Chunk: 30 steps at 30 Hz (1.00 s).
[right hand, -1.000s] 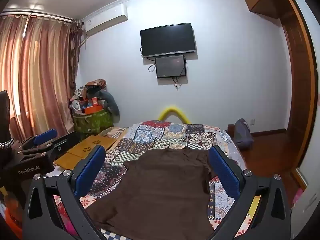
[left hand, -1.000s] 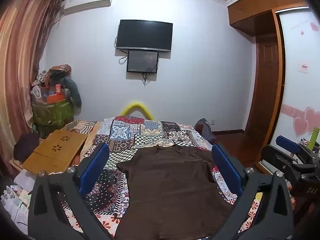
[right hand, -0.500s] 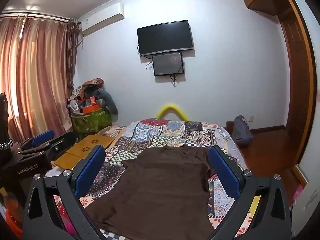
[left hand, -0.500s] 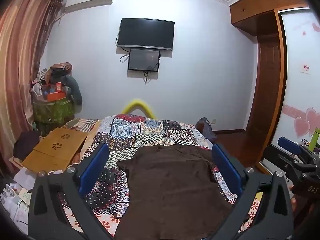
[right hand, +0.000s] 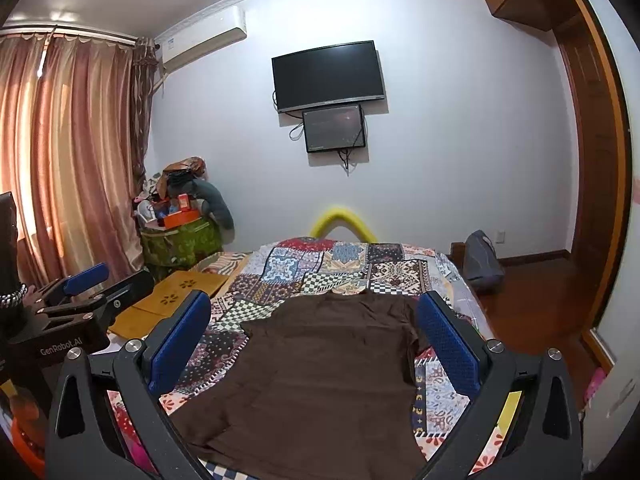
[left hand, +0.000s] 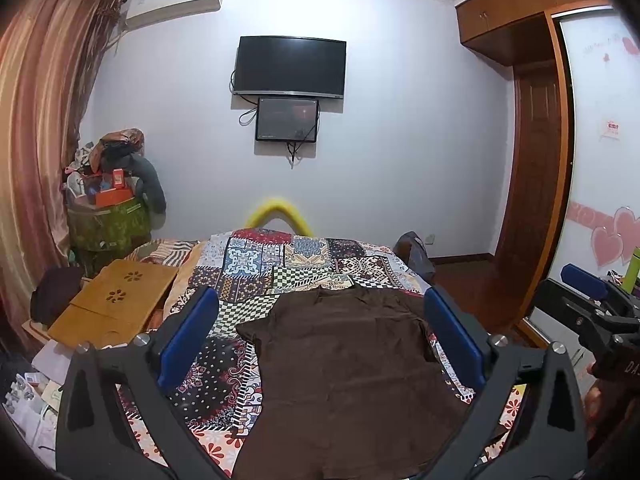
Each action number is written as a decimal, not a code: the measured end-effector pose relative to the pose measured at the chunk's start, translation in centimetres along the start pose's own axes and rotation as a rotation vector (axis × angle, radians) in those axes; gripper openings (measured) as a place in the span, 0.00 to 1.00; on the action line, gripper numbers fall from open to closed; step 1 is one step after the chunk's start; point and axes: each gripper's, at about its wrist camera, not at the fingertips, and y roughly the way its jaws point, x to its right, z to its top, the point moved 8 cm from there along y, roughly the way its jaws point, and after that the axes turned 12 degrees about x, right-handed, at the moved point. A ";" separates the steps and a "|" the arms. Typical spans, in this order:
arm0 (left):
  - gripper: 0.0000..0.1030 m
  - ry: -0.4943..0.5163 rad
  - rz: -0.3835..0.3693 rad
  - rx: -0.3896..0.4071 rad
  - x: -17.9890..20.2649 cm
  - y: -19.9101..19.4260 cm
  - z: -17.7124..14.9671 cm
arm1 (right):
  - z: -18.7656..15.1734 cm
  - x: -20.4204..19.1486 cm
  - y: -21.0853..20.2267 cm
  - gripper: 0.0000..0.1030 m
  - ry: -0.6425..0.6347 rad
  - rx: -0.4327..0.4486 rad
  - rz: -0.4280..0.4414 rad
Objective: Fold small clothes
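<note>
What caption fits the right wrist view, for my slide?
Open right gripper above a brown shirt spread flat on a patchwork bed.

A plain dark brown shirt (left hand: pixel 344 364) is lying over a patchwork bedspread (left hand: pixel 288 268) that is showing checks, florals and tile prints in red, blue, black and cream. Both the left gripper (left hand: pixel 320 336) and the right gripper (right hand: pixel 316 332) are wearing blue pads on black frames. Pink-brown striped curtains (right hand: pixel 68 160) are glowing beside a pale wall (right hand: pixel 460 140).

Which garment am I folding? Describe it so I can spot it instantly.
Find the bed with the patchwork quilt below the wall-mounted television. The plain dark brown short-sleeved shirt lies spread flat on its near end, the only unpatterned fabric there.
</note>
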 end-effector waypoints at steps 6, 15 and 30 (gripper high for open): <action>1.00 0.008 0.001 0.004 0.2 0.0 0.0 | -0.3 -0.1 -0.3 1.00 0.005 0.000 0.002; 1.00 0.007 -0.004 0.007 0.4 0.0 0.1 | 0.1 0.1 -0.3 1.00 0.002 0.003 -0.006; 1.00 0.015 -0.004 0.011 0.4 0.2 0.0 | 0.3 0.2 -0.4 1.00 0.007 0.007 -0.012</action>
